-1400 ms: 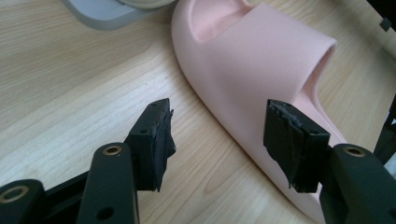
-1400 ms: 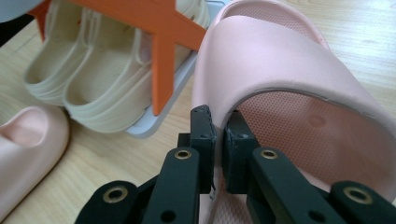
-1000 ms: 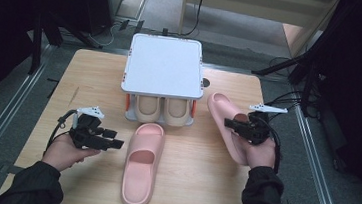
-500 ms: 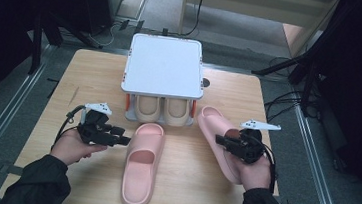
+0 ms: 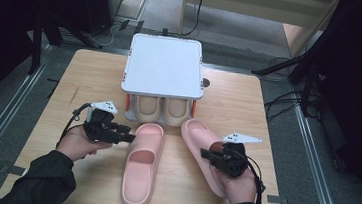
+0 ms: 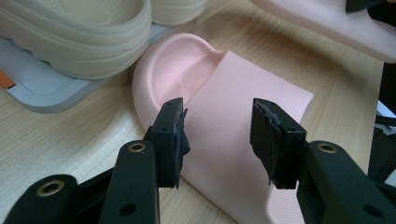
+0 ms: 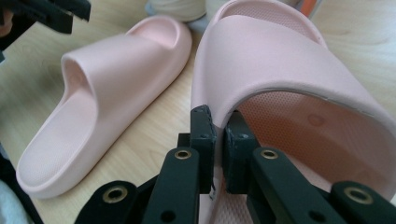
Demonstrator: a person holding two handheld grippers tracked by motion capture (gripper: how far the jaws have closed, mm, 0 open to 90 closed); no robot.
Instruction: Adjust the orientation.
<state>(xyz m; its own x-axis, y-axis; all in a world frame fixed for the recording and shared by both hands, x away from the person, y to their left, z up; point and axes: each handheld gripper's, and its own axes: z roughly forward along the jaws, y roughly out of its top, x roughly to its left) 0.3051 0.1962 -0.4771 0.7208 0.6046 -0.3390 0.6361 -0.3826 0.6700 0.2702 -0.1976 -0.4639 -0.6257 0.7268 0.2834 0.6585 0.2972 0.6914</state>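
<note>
Right gripper (image 7: 215,140) first: its two black jaws are pinched together on the edge of the strap of the right pink slipper (image 7: 299,65), one jaw outside the strap and one tucked under it, against the dimpled footbed. In the high view that right gripper (image 5: 208,155) sits over the middle of the right pink slipper (image 5: 200,139), which lies angled on the wooden table (image 5: 96,74), toe toward the shoe rack (image 5: 165,65) and heel near the person's right hand (image 5: 241,185).

Over to the left gripper (image 6: 217,128): jaws standing apart, nothing between them, poised just above the strap of the left pink slipper (image 6: 233,93); whether a pad touches the strap I cannot tell. From above, the left gripper (image 5: 128,136) is at the left edge of the left pink slipper (image 5: 141,166), which lies flat, toe pointing at the rack, held out by the left hand (image 5: 77,144).

The two slippers lie side by side, close at the toes and apart at the heels. Behind them the rack's white top covers a pair of beige slippers (image 5: 160,111) on its lower shelf, their ends poking out toward the pink pair
</note>
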